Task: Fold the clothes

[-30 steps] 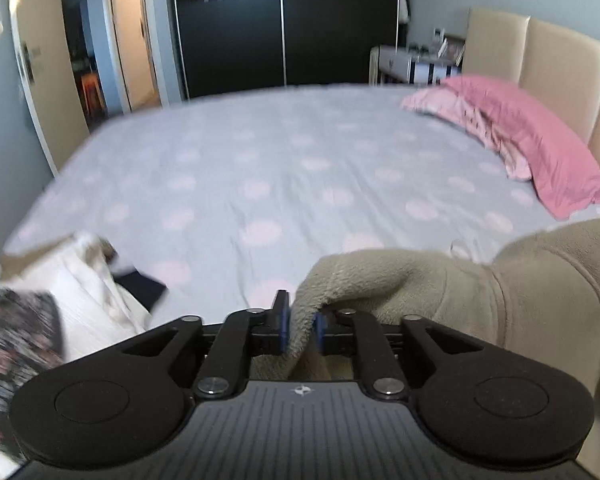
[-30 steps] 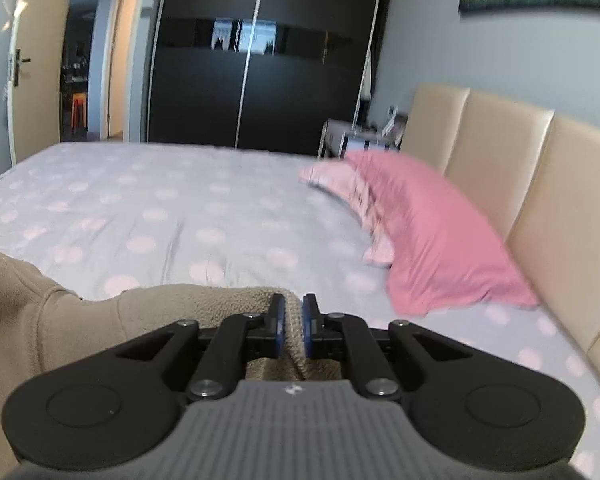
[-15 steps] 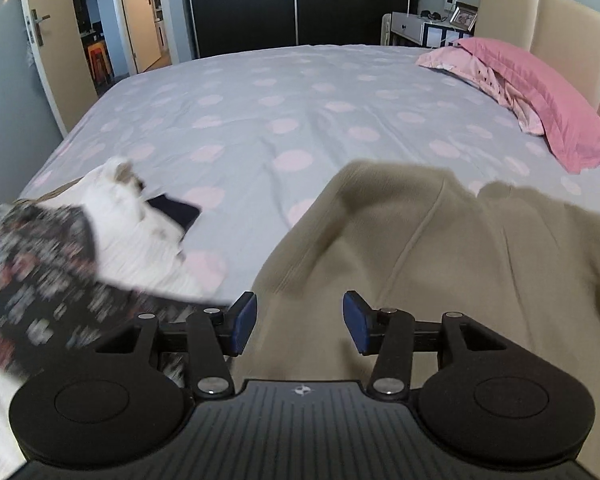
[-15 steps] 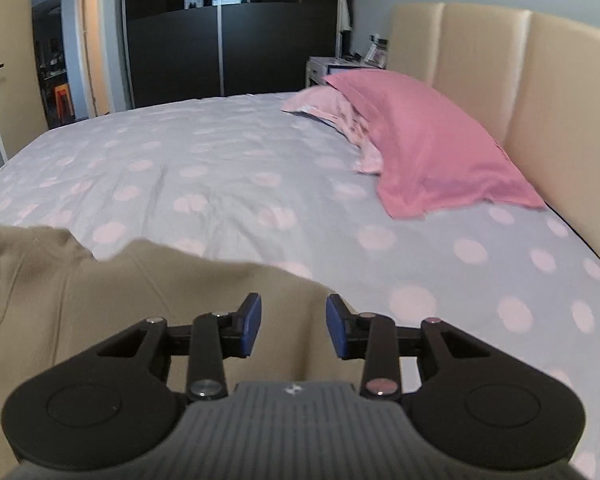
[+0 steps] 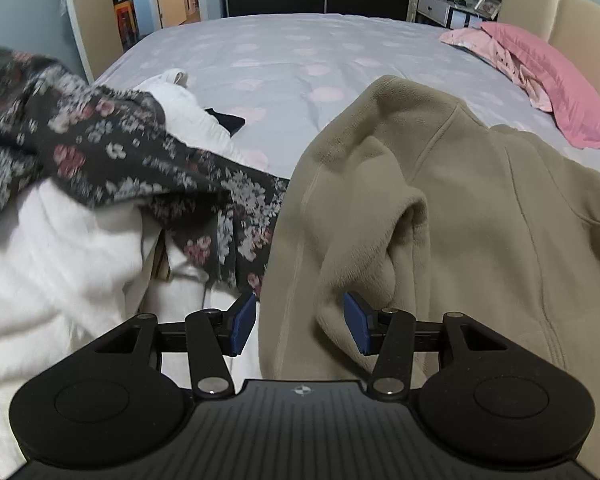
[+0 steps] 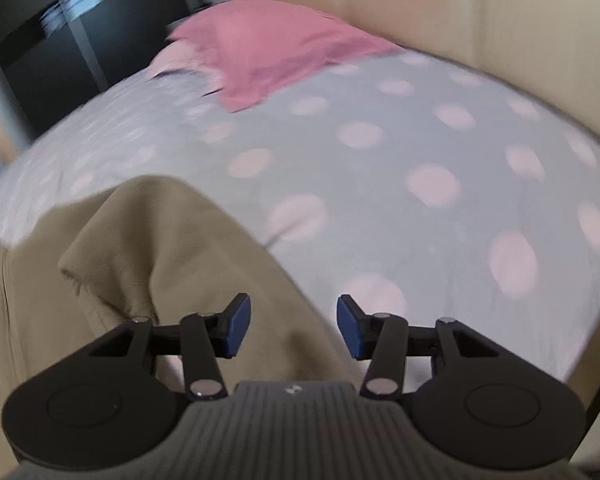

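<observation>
A beige fleece jacket (image 5: 440, 200) lies spread and rumpled on the dotted bed sheet (image 5: 300, 52). My left gripper (image 5: 300, 328) stands open just over the jacket's near left part; a fold of fleece sits between the jaws, and the pads do not press it. In the right wrist view the jacket's (image 6: 160, 260) right side lies under my right gripper (image 6: 294, 330). Its jaws are opening, with fleece below them and nothing gripped. That view is tilted and blurred.
A dark floral garment (image 5: 100, 152) and a white garment (image 5: 60, 260) are heaped left of the jacket, with a small dark item (image 5: 226, 120) behind them. Pink pillows (image 6: 268, 48) lie by the beige headboard (image 6: 480, 20). The bed's near edge (image 6: 580, 360) runs at right.
Both grippers were shut on the fleece, let it go and opened. The jacket dropped onto the bed. Both hands drew back and down, and the right one rolled.
</observation>
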`<state>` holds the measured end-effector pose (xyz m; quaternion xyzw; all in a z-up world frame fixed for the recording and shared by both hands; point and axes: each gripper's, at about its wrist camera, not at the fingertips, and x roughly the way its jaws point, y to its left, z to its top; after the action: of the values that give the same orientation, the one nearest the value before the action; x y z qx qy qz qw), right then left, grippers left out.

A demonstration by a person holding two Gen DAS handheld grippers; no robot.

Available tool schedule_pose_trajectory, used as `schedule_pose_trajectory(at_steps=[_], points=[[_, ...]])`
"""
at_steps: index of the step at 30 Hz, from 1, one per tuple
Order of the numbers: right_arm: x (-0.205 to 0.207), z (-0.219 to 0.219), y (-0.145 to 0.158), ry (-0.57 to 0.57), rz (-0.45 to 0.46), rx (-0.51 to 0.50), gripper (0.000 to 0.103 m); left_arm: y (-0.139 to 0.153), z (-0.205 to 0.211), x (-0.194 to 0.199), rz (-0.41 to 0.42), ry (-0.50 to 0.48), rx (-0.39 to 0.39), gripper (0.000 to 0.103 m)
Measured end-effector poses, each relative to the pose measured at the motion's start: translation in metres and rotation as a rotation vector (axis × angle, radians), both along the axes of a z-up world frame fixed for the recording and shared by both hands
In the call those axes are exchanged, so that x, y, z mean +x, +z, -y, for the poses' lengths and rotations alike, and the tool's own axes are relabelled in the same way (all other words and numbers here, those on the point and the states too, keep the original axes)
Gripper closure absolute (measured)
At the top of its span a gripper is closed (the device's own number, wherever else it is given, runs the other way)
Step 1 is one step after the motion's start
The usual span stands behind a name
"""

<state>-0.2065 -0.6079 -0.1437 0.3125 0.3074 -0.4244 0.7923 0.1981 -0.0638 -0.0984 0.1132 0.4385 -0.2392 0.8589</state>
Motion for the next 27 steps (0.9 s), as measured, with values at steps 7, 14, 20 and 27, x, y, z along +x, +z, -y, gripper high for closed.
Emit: schedule_pose_trajectory(at_steps=[7, 14, 20, 27], points=[[-0.043, -0.016, -0.029, -0.086, 0.085, 0.213, 0.029, 0.003, -0.001, -0.016, -0.004, -0.015, -0.050, 0.056], [-0.039, -0.027, -0.050, -0.051, 0.001, 0.191, 0.074, 0.005, -0.001, -0.024, 0.009, -0.025, -0.055, 0.056], [-0.047, -0.012, -0.007, -0.093, 0.087, 0.094, 0.089, -0.001, -0.008, -0.020, -0.007, 0.014, -0.046, 0.056], [-0.045, 0.054, 0.077, -0.188, 0.015, -0.146, 0.090, -0.007, -0.018, -0.019, -0.020, 0.074, -0.054, 0.057]])
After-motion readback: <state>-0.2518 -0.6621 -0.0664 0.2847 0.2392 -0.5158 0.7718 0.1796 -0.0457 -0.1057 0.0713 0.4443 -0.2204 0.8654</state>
